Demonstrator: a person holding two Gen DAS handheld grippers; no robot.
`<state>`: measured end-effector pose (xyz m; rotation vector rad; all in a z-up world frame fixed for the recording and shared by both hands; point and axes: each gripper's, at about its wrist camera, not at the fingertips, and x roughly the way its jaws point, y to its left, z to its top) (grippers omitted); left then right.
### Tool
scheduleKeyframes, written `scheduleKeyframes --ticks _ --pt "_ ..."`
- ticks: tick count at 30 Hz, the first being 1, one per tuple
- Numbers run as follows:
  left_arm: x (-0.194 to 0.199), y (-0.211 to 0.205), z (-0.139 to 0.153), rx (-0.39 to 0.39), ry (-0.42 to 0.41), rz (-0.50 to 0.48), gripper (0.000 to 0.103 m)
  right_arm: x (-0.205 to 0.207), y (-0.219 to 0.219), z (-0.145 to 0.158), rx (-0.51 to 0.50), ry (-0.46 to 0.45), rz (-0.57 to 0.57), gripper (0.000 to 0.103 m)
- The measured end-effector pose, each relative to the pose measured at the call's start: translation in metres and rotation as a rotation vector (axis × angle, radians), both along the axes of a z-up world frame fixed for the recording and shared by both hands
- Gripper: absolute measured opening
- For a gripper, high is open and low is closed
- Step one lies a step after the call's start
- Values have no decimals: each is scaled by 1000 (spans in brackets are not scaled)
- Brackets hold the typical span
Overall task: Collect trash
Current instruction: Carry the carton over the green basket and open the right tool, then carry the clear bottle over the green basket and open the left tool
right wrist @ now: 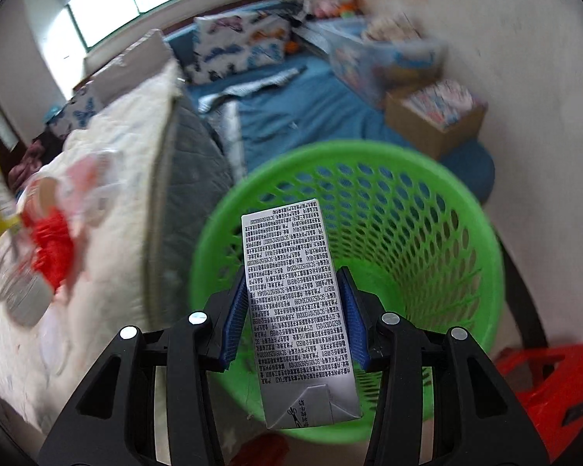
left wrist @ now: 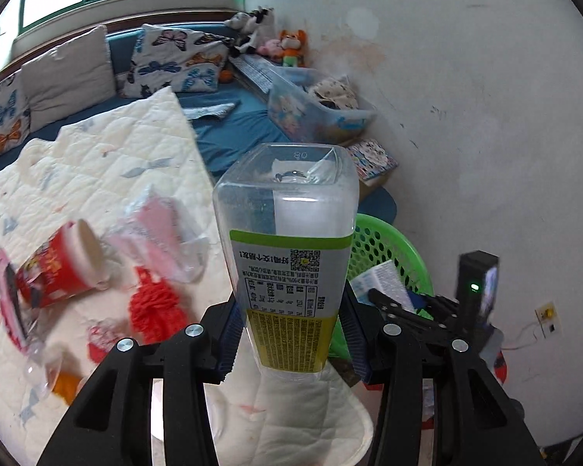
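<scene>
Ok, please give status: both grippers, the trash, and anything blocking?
Left gripper shut on plastic bottle. Right gripper shut on silver carton, above green basket. Basket mouth unobstructed. Red cup left on quilt.

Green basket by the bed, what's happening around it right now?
A person is clearing trash off the bed with a claw in each hand. The right claw grips a silver drink carton above the green basket. The left claw grips a clear plastic bottle. A red paper cup and plastic wrappers lie on the white quilt.
</scene>
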<state>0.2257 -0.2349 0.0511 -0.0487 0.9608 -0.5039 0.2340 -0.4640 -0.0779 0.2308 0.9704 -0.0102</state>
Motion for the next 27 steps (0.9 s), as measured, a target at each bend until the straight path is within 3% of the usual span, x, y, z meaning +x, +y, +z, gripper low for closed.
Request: scheduleKeyframes --ticks 7,11,18,27 --pt "23 -43 -18 23 15 -65 45 20 -25 -39 65 101 -81 46" --pt "31 -63 -25 32 20 -98 45 22 -35 -43 56 115 -105 46" --pt "33 -93 -36 34 41 -153 45 4 -47 -27 60 76 -122 47" --pt "31 -144 -65 101 45 -243 45 -60 -64 17 10 -59 -144 55"
